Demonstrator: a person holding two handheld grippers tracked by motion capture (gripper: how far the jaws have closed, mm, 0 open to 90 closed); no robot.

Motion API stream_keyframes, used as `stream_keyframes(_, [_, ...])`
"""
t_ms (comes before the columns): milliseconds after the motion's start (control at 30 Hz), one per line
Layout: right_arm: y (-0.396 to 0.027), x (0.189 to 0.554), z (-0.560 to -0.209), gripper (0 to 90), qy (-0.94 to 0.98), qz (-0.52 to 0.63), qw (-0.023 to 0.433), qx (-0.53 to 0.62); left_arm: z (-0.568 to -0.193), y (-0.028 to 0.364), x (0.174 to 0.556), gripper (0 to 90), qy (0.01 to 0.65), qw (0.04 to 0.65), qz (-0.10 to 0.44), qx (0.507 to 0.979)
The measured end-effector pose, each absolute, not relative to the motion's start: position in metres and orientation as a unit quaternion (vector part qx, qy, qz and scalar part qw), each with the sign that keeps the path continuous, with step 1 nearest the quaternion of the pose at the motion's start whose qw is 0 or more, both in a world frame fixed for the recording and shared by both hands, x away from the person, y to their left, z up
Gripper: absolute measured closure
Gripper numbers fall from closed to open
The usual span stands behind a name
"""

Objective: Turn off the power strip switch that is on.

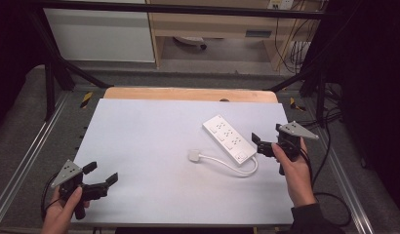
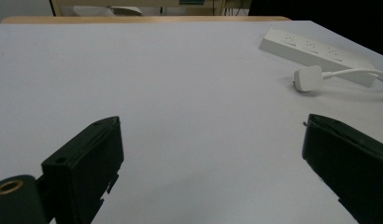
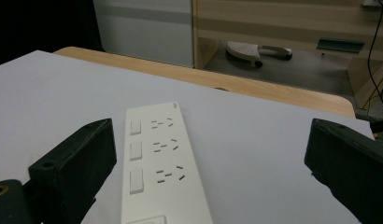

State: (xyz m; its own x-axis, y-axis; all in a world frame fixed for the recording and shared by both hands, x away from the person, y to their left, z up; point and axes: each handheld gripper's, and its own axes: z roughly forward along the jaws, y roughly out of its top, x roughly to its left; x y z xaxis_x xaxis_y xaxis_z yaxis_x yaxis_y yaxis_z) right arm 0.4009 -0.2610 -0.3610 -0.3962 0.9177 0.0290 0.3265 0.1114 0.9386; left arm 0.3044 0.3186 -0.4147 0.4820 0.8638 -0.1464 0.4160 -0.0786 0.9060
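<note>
A white power strip lies slantwise on the white mat, right of the middle. Its cable loops forward to a white plug lying on the mat. My right gripper is open beside the strip's near right end, held in a hand. In the right gripper view the strip runs ahead near the left jaw, and the gripper holds nothing. My left gripper is open and empty at the near left corner, far from the strip and plug.
The mat covers a wooden table whose far edge shows as a bare strip. A black metal frame and aluminium rails surround the table. Cabinets and cables stand on the floor beyond.
</note>
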Motion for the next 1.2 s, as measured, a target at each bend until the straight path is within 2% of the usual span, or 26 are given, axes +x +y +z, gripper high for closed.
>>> stream_keyframes(633, [-0.282,0.371,-0.381,2.8,0.673,0.489,0.313,0.459,-0.415,0.318,0.304,5.3,0.457,0.502,0.224,0.699])
stream_keyframes(1200, [-0.274,0.361,-0.423,3.0,0.707,0.457,0.276,0.464,-0.415,0.318,0.304,5.3,0.455,0.501,0.224,0.701])
